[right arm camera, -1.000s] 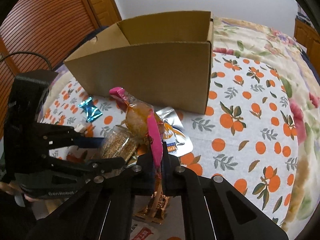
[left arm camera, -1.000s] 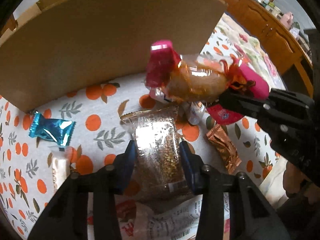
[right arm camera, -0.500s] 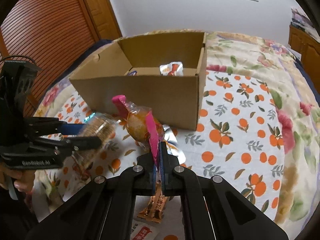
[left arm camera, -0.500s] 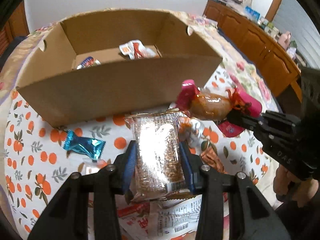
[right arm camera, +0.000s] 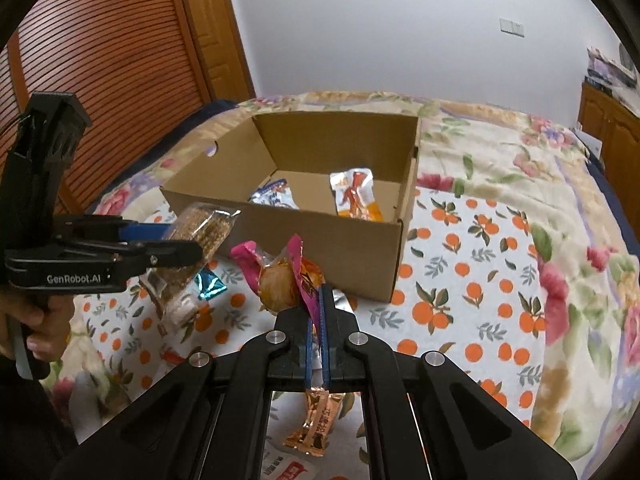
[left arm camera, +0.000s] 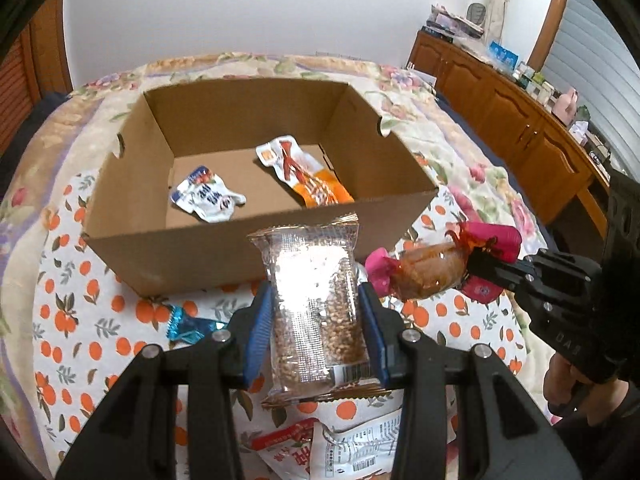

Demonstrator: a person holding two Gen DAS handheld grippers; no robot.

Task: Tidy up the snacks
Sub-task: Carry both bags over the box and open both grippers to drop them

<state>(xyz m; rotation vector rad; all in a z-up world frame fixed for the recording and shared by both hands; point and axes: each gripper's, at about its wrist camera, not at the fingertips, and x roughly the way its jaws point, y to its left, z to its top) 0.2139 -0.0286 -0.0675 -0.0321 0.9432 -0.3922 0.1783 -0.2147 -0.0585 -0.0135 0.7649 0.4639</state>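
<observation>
Bedspread (left arm camera: 60,280): L gripper (left arm camera: 316,320) clamps grain pkt (left arm camera: 316,312), R gripper (right arm camera: 318,304) pinches pink-wrapped snack (right arm camera: 280,276).

two packets (left arm camera: 208,199) lie in the box (left arm camera: 224,256), loose snacks (left arm camera: 188,326) before it.

Black plastic tongs (left arm camera: 316,320), blue pads (left arm camera: 256,332), silver screws, white "GenRobot.AI" lettering

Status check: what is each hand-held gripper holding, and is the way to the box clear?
Left hand-held gripper shut on grain bar. Right pinches pink-wrapped snack. Box open ahead, unobstructed.
</observation>
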